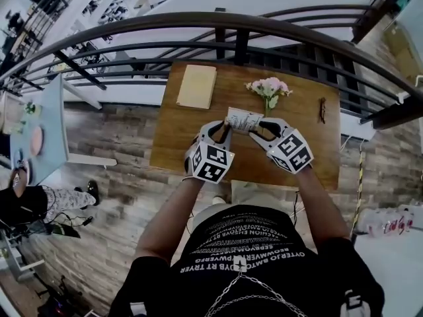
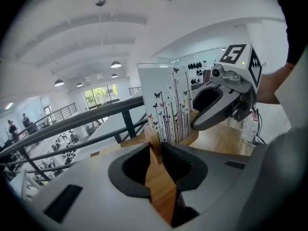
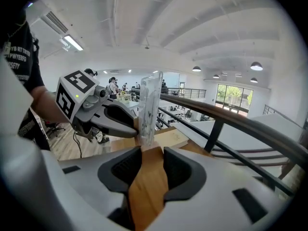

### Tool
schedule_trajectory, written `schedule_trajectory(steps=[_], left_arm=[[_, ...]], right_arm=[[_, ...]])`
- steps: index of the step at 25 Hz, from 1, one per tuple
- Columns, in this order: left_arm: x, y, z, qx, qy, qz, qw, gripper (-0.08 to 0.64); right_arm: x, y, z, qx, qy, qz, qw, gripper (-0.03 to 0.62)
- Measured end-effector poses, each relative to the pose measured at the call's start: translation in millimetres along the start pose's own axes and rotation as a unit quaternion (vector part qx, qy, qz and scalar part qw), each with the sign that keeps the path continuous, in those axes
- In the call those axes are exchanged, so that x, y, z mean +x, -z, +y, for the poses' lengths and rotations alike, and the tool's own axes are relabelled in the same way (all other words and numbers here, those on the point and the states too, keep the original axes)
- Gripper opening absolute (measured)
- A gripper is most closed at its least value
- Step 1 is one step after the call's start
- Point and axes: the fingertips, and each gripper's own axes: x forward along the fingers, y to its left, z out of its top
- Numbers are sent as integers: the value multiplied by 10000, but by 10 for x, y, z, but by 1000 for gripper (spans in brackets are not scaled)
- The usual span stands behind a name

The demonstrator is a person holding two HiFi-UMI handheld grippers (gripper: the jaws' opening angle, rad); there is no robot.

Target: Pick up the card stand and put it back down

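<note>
left claw point(image 1: 227, 133) + right claw point(image 1: 259, 131) both clamped on card stand point(image 1: 243, 119) base, frame centre | risk: uneven pull tilts it, slips onto worktop point(image 1: 188, 137)

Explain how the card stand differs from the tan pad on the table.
The card stand is gripped by the left tool and right tool; the tan pad lies untouched on the table. The card stand's panel stands upright, printed with butterflies and stems; the tan pad lies flat and plain. Both are rectangular.
</note>
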Motion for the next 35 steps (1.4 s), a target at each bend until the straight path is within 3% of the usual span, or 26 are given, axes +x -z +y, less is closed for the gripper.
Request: schedule_trajectory(steps=[11,35], left_arm=[[-415,-412,92,307,-168,-237,9991,96],[-895,-1063,245,571,-259,-571,9964,95]], right_arm=[[-297,-453,105,-178,112,-265,9994,153],[-711,-1123,101,-409,184,-468,9979,153]])
